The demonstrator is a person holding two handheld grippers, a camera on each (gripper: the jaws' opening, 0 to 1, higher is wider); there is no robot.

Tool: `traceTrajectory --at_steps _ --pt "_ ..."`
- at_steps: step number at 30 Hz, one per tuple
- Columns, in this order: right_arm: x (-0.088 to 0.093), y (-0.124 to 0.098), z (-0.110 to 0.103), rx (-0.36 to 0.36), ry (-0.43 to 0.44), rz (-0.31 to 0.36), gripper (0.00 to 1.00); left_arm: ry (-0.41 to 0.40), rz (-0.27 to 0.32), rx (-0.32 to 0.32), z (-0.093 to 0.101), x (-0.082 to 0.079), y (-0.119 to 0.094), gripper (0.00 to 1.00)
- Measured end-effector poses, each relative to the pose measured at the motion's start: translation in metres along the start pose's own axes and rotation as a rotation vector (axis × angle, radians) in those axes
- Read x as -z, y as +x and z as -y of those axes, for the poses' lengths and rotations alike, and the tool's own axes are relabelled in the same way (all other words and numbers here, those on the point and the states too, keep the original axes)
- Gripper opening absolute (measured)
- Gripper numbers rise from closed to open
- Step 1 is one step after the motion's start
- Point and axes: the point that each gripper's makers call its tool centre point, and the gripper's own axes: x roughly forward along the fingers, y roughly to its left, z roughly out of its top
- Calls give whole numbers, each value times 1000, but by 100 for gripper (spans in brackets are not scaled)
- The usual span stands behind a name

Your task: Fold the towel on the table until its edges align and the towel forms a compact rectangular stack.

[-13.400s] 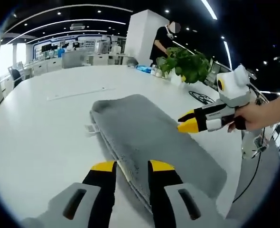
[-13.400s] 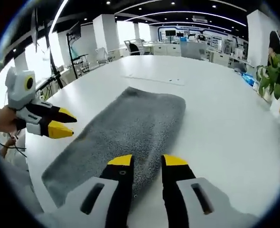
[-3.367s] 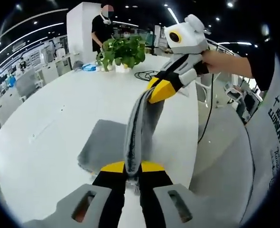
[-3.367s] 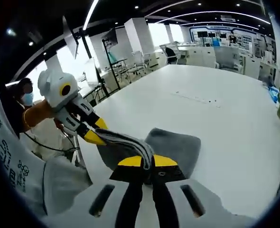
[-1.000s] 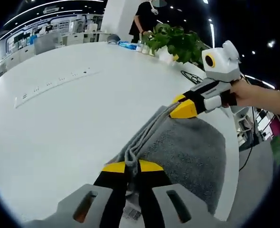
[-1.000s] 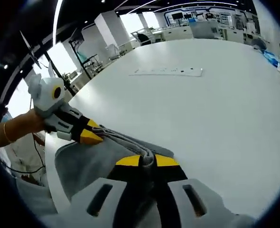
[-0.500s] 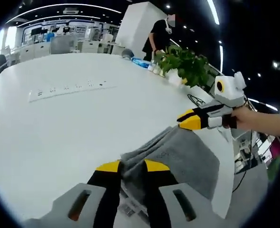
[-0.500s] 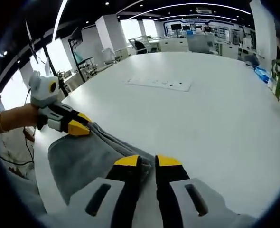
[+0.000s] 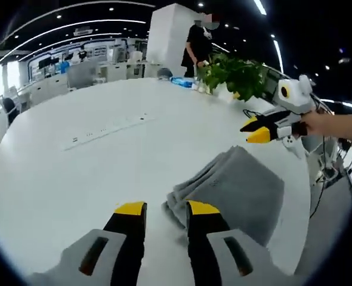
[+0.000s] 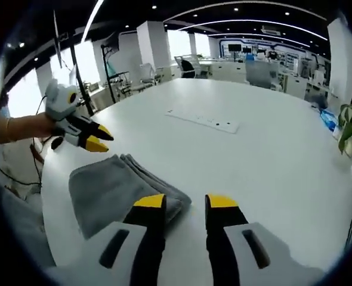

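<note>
Grey towel (image 9: 232, 190) lies folded on the white table (image 9: 74, 173), near the table's edge on the person's side, layered fold edges showing along one long side (image 10: 158, 179). Left gripper (image 9: 166, 210) hovers just short of the towel's near corner, jaws apart, nothing between them; same gripper shows in the right gripper view (image 10: 98, 140) beyond the far end of the towel, off the cloth. Right gripper (image 10: 185, 202) sits above the towel's folded corner, jaws spread, empty; from the left gripper view it hangs (image 9: 255, 132) past the far corner, clear of the fabric. Step in hand looks like release and check: the towel reads as a compact rectangle, though the stacked edges look slightly stepped, not perfectly flush. To finish well, I'd judge it needs one more look at whether the corners line up; if a tidy is wanted, pinch only the top layers at both corners of the stepped side and nudge them together evenly, low to the table, so the lower layers don't drag. Soft pile likely slips and bunches, so slow, level pulls. Keep the towel away from the table edge. Plant (image 9: 235, 74) and power strip (image 10: 203, 121) stand well apart, no obstruction.
</note>
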Motion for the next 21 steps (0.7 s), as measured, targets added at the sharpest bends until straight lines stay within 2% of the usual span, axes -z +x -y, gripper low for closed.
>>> traceTrajectory --at_steps 2,5,7,12,21 --pt "-2 -4 -6 -16 -22 5 28 41 1 32 10 -2 -3 35" --pt "-4 -9 -15 -40 -67 9 30 127 42 102 27 -8 -6 42" --pt "-2 -12 -24 -66 -112 -2 31 164 28 141 40 -5 -11 43" --pt "7 -20 -46 -128 -169 -25 33 247 -25 213 74 13 -21 42" --pt "26 -25 -70 -202 -228 -62 40 289 -68 270 103 38 -29 45"
